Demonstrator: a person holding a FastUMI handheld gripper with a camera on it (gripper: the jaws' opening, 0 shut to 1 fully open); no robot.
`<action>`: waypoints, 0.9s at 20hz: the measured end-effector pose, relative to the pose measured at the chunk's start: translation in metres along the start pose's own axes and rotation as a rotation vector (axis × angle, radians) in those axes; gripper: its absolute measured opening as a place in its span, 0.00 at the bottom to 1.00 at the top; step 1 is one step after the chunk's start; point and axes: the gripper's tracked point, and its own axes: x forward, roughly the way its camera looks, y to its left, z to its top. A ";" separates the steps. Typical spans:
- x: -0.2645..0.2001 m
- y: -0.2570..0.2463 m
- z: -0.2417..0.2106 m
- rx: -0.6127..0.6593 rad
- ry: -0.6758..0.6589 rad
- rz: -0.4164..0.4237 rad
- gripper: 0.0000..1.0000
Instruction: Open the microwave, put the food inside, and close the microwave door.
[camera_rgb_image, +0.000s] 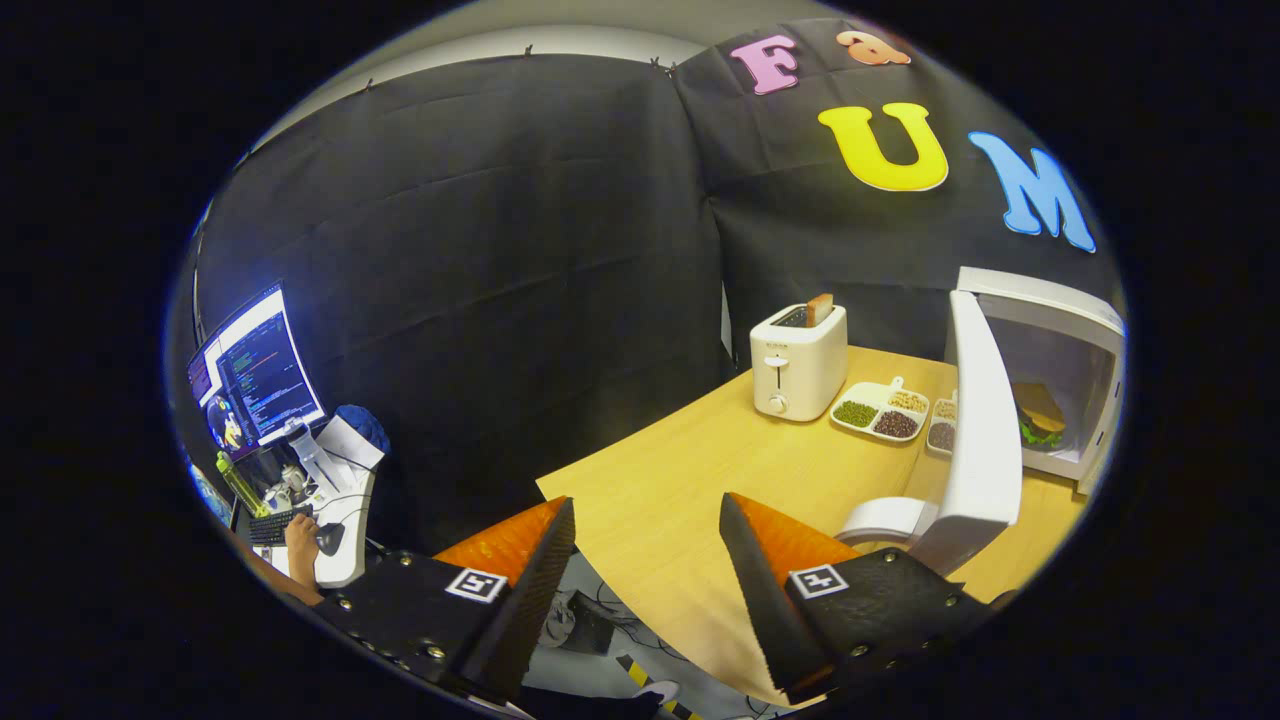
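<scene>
The gripper (648, 520) has its two fingers spread wide apart. Nothing is between them. They hang over the near corner of a wooden table (700, 470). Past that corner, down low, you can see a bit of floor with some cables on it.

Just ahead of the right finger is the microwave door (985, 420). It is white and it stands wide open, swung out toward the gripper. Its rounded bottom corner is very near the right fingertip, but I cannot tell if they touch.

Behind the door is the microwave (1060, 370), a white box at the far side of the table. The food (1040, 415) sits inside it. It looks like a burger with a brown bun and green leaves.

Next to the microwave, in the middle of the table, is a white tray (880, 408) with little parts. One part holds green bits, one holds pale bits, and one holds dark bits. A second small dish peeks out from behind the door.

Beside the tray is a white toaster (798, 362). A slice of toast (819, 308) sticks up out of it.

Far off beyond the left finger is a desk with a lit screen (255, 375), a keyboard and some bottles. A person's hand (300, 545) rests there by a mouse.
</scene>
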 end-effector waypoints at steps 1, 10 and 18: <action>0.003 -0.005 -0.005 0.001 0.011 -0.014 0.81; 0.003 -0.048 -0.015 -0.034 0.005 -0.220 0.07; -0.017 -0.070 -0.025 -0.009 0.032 -0.250 0.01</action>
